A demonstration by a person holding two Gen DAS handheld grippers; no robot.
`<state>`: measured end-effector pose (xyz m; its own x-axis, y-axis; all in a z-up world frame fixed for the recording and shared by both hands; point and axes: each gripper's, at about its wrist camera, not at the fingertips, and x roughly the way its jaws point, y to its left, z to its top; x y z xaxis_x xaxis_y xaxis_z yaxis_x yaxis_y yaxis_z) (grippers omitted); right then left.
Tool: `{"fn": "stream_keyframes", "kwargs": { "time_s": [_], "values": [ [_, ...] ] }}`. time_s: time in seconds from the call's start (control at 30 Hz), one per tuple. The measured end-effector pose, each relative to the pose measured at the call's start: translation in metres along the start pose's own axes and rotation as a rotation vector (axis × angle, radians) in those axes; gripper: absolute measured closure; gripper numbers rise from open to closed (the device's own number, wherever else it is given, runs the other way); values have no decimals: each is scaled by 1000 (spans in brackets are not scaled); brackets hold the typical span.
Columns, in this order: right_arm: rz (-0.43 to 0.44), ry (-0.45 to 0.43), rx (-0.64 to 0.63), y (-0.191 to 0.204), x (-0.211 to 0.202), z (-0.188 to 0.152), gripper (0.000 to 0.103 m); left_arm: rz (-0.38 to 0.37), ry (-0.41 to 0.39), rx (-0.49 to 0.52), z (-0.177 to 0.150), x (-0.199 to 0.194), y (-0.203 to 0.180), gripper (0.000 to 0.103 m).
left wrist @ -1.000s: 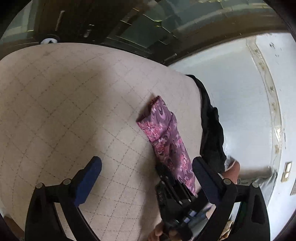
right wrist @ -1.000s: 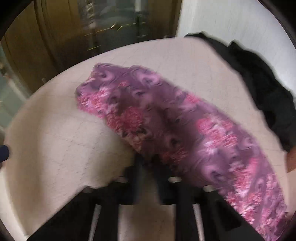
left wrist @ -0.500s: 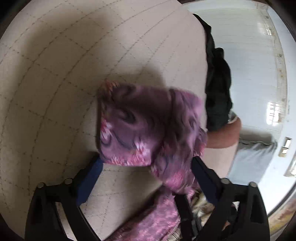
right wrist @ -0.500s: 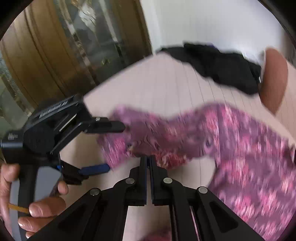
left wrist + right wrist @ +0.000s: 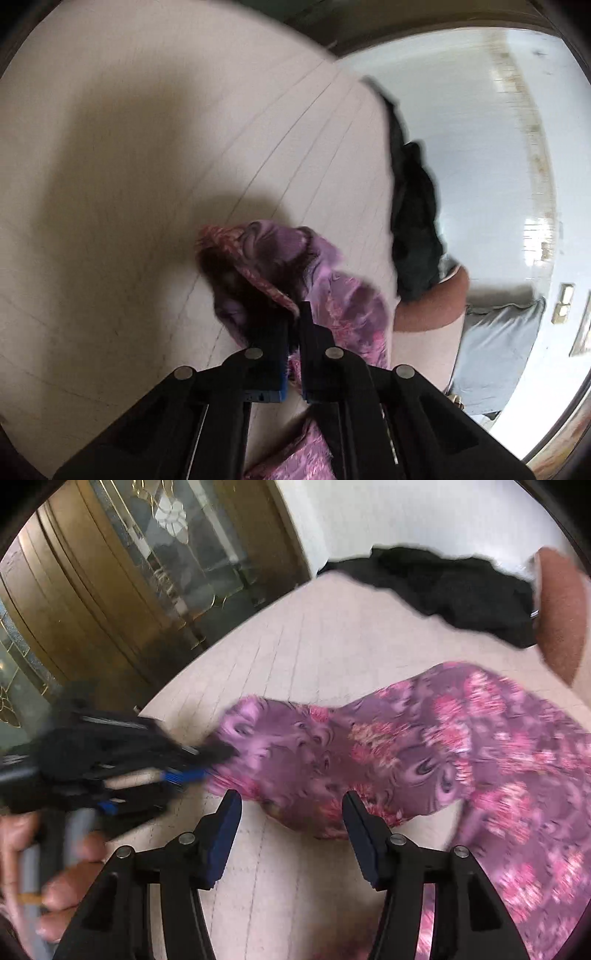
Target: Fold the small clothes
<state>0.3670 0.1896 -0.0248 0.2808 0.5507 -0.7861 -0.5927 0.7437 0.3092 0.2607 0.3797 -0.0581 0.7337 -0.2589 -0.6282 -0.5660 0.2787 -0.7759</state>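
Left gripper (image 5: 293, 332) just clamped onto purple floral garment (image 5: 332, 295), bunched straight ahead of its tips. Right gripper (image 5: 291, 812) just sprung apart, cloth edge lying loose between jaws. Thin pinch, could slip free and undo the fold.

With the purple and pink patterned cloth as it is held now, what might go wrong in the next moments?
1. The left gripper has just closed on a bunched end of the purple and pink patterned cloth; it may pinch several layers, so the fold could come out uneven.
2. The right gripper has just opened, with the cloth's edge between its jaws but unpressed; that side may sag or slide.
3. The black garment lies close by and could get dragged.
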Motion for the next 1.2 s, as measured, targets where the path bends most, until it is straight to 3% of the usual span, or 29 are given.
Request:
{"fn": "stream_keyframes", "kwargs": {
  "time_s": [0.03,0.07,0.1,0.13,0.17,0.27,0.33,0.43,0.5,0.53,0.57,0.6,0.63,0.67,0.8,0.83,0.87,0.93,1.0,1.07,1.13,1.2],
  "values": [
    [17,7,14,-2,13,3,42,-22,-18,27,-1,-10,-8,99],
    [48,23,21,-4,22,3,49,-38,-40,61,1,-19,-15,99],
    [64,35,31,-8,31,3,66,-41,-70,113,0,-28,-25,99],
    [74,43,39,-10,35,1,94,-49,-100,170,-3,-38,-36,99],
    [127,43,63,-8,31,-1,99,-62,-117,215,-7,-45,-44,99],
    [186,-39,102,-8,-2,-5,99,-132,-123,407,-27,-62,-82,99],
    [177,-90,116,-8,-31,-17,99,-133,-106,602,-59,-64,-118,99],
    [134,-178,176,-27,-85,-52,99,-135,0,869,-116,-55,-153,99],
    [110,-218,248,-51,-122,-84,95,-129,104,1028,-159,-43,-166,99],
    [81,-239,307,-70,-145,-107,83,-127,157,1089,-180,-40,-167,99],
    [62,-249,347,-83,-159,-118,61,-129,232,1161,-208,-32,-167,99],
    [45,-261,402,-102,-176,-136,50,-127,284,1212,-232,-20,-168,99],
    [33,-265,443,-117,-187,-141,31,-123,348,1279,-259,-11,-166,99],
    [20,-264,505,-138,-202,-158,26,-119,403,1335,-281,-3,-167,99],
    [56,-287,647,-201,-236,-189,26,-88,661,1569,-375,28,-135,96],
    [98,-297,675,-214,-240,-203,26,-73,720,1620,-391,32,-127,82],
    [129,-310,692,-222,-240,-212,26,-65,762,1655,-401,35,-120,61],
    [169,-339,734,-239,-237,-226,26,-108,804,1694,-415,39,-119,46],
    [209,-323,770,-253,-227,-230,26,-165,819,1644,-404,37,-127,45],
    [219,-264,765,-263,-217,-235,26,-194,791,1502,-371,42,-141,23],
    [190,-209,769,-271,-208,-236,26,-177,716,1360,-336,54,-148,16],
    [167,-144,767,-272,-202,-242,26,-101,639,1197,-305,75,-150,16]
  ]
}}
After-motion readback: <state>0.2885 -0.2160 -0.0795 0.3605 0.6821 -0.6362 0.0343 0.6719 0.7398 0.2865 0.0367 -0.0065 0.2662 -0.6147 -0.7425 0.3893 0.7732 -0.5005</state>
